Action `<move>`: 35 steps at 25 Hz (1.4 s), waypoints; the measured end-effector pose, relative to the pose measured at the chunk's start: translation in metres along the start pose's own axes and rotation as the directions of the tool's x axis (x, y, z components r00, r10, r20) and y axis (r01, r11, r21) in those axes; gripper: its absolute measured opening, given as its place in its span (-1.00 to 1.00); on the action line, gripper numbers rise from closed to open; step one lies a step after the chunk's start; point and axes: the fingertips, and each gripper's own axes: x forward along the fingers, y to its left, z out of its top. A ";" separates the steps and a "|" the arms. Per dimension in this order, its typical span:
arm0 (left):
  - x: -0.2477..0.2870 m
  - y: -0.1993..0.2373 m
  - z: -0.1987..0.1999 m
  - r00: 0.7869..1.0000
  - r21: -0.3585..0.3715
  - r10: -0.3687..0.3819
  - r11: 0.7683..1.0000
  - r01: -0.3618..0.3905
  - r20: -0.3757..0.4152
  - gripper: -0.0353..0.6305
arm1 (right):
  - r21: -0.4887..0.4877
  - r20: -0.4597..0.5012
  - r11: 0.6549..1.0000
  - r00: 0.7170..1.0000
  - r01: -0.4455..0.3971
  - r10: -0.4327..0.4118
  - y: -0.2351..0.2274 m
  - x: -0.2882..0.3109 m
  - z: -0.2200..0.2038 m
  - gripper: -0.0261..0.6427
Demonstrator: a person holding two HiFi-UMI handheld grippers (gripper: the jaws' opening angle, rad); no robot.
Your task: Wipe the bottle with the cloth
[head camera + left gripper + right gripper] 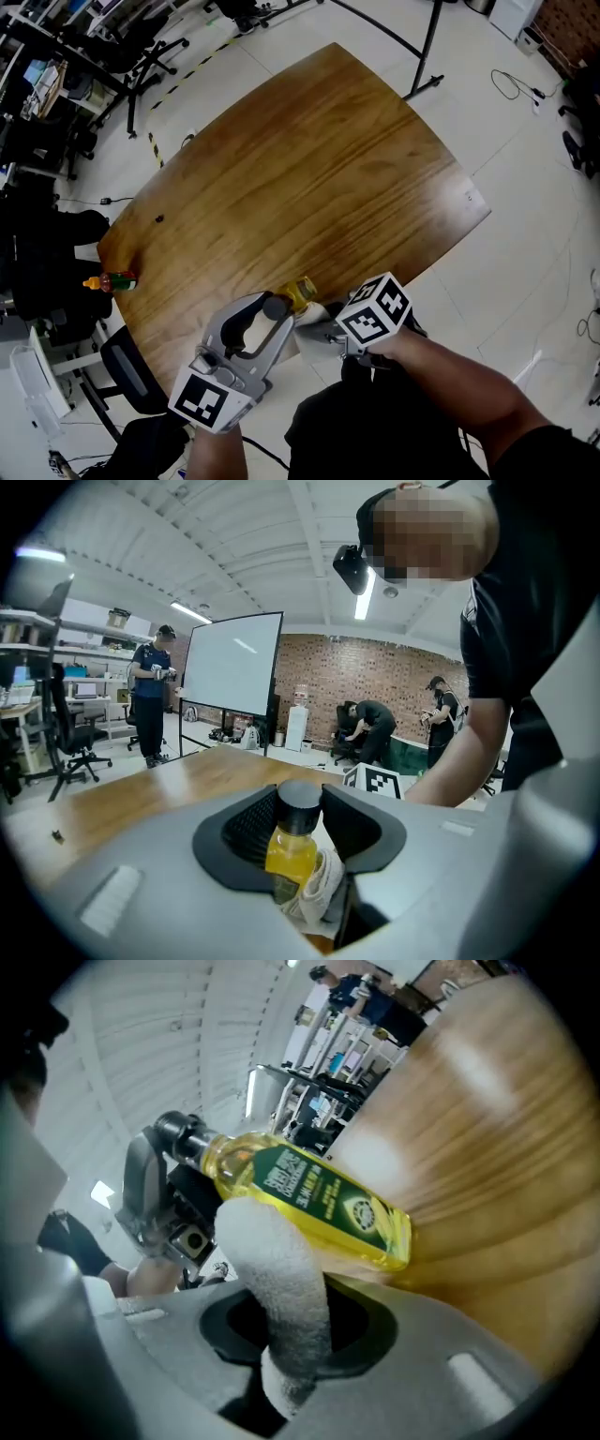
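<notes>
Left fingers (246, 825): pinch bottle (292, 850)
Right fingers (364, 1327): pinch cloth (281, 1269)
Bench (309, 169): wood, beyond fingers
Room: brick wall (375, 682), whiteboard (232, 663) ahead

Left gripper (274, 311): I have its jaws clamped on the bottle (292, 846) at the cap end.
Right gripper (317, 328): my jaws pinch the cloth (281, 1269), which touches the bottle's side.
Right forearm (450, 375): bare, reaching in from lower right.
Spacing: grippers close together.

Lab workspace: whiteboard (232, 663), brick wall (375, 679), equipment shelves (26, 637)
</notes>
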 end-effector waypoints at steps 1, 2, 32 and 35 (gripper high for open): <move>0.000 0.000 0.000 1.000 0.003 -0.003 1.000 0.003 -0.004 -0.38 | 0.050 0.002 0.999 1.000 -0.007 0.007 -0.003 0.001 -0.003 -0.70; 0.000 0.000 0.000 1.000 0.006 -0.006 1.000 0.006 -0.007 -0.38 | 0.100 0.004 0.995 1.000 -0.014 0.014 -0.007 0.003 -0.006 -0.70; 0.001 -0.007 -0.002 0.992 0.062 -0.127 0.990 0.127 -0.010 -0.38 | 0.110 0.383 0.959 0.902 -0.260 0.200 0.017 -0.081 0.099 -0.70; 0.002 -0.008 -0.003 0.989 0.066 -0.148 0.987 0.149 -0.013 -0.38 | 0.109 0.328 0.968 0.927 -0.226 0.180 0.007 -0.073 0.098 -0.70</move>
